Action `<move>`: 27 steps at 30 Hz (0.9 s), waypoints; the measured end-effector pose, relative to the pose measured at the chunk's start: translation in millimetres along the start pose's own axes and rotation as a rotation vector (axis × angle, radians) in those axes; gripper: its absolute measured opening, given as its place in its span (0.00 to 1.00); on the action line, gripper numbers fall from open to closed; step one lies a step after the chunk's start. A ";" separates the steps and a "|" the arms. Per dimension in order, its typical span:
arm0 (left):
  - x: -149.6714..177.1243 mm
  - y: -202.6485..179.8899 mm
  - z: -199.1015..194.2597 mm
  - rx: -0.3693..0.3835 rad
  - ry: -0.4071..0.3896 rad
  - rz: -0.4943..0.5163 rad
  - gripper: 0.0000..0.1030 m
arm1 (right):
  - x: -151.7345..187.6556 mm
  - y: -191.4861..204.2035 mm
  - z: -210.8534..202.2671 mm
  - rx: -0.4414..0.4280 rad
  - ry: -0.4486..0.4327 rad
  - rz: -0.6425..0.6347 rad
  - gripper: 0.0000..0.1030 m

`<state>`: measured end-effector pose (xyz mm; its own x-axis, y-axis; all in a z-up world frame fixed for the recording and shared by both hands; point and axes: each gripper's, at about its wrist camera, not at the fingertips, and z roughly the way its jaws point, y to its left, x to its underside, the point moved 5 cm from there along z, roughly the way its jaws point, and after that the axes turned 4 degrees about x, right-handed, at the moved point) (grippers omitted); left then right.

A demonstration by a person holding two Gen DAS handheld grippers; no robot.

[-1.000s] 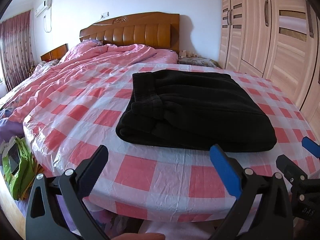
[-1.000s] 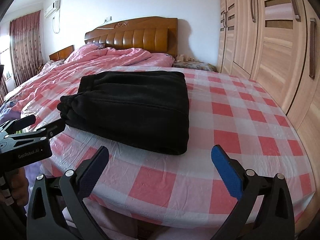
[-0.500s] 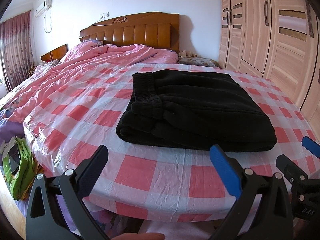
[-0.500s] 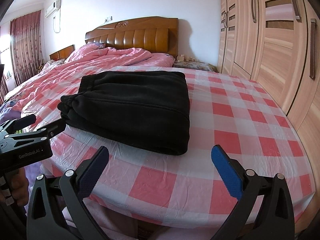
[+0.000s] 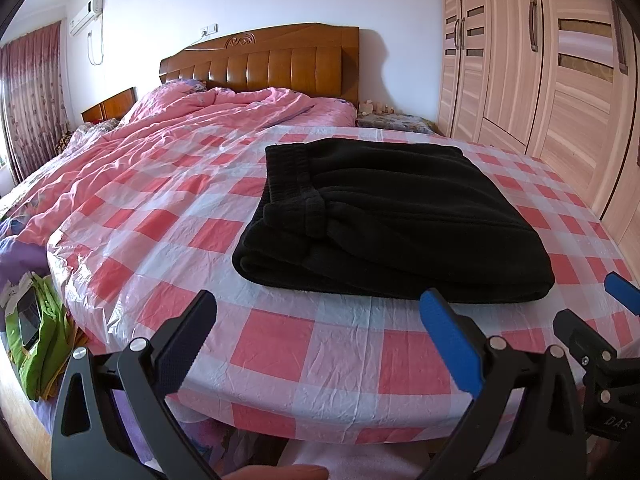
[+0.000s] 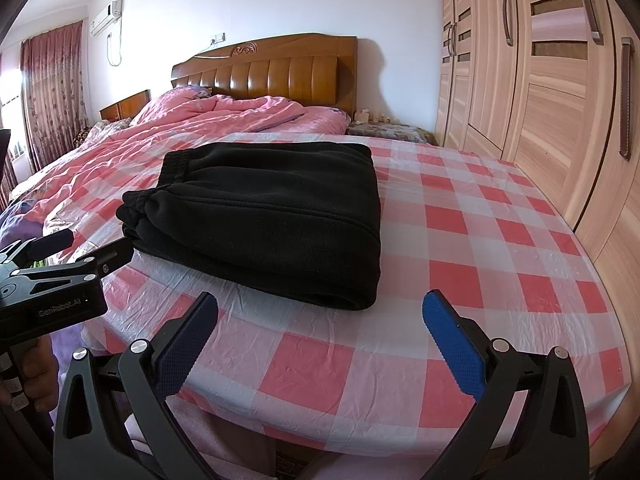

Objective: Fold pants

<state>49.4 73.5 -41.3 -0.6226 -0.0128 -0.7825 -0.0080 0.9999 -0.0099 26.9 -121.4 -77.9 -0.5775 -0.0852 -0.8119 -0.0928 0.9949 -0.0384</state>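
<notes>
Black pants (image 5: 384, 220) lie folded in a thick rectangle on the pink-and-white checked cover (image 5: 280, 352), waistband toward the left. Left gripper (image 5: 316, 340) hangs over the near bed edge, jaws spread wide, short of the pants. Right gripper (image 5: 600, 320) shows at the right edge, apart from the fabric.

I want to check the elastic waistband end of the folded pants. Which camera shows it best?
The left wrist view: the waistband faces it, ribbing clear. The right wrist view shows the pants more from the folded side, the waistband small at the far left.
</notes>
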 end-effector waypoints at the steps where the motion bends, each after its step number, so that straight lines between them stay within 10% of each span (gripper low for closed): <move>1: 0.0 -0.1 0.0 0.000 0.001 0.001 0.98 | 0.0 -0.1 0.0 -0.001 0.001 0.000 0.96; 27: -0.3 -0.3 -0.2 -0.001 0.001 0.001 0.98 | 4.2 0.4 -0.4 -0.004 0.005 0.008 0.96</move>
<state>49.4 73.3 -41.0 -0.6231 -0.0122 -0.7821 -0.0083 0.9999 -0.0091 24.1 -121.4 -81.1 -0.5821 -0.0777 -0.8094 -0.0914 0.9954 -0.0298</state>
